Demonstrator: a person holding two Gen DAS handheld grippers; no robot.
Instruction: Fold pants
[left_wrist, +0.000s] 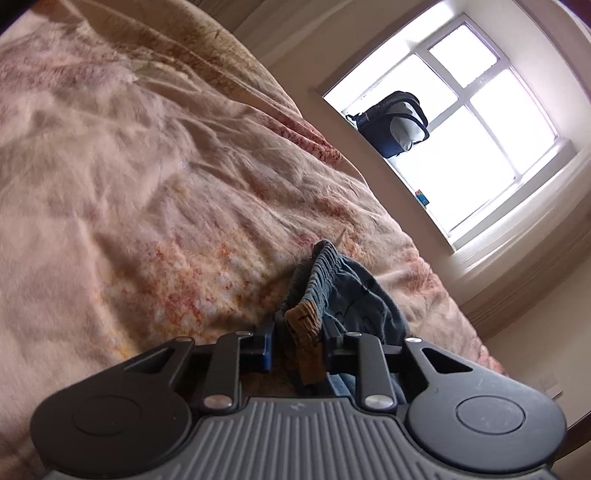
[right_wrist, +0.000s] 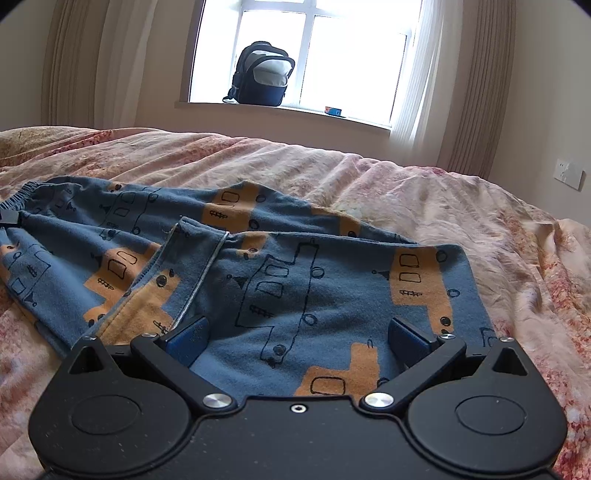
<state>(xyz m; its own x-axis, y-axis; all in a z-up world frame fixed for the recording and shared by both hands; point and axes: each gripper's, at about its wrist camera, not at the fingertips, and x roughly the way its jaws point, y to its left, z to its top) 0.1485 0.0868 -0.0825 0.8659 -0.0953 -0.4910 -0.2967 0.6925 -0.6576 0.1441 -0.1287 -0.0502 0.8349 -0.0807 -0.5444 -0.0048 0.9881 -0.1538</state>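
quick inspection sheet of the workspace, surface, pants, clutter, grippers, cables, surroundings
surface: bed with wrinkled pink floral bedspread.
job's things: blue pants with orange print, spread out, one leg lying over the other, waistband at the left.
clutter: nothing seen on the bed.
grippers: left gripper shut on bunched waistband fabric; right gripper open, low over a pant leg, not gripping.
cables: nothing seen.
surroundings: window, backpack and a small box on the sill, curtains, wall socket.
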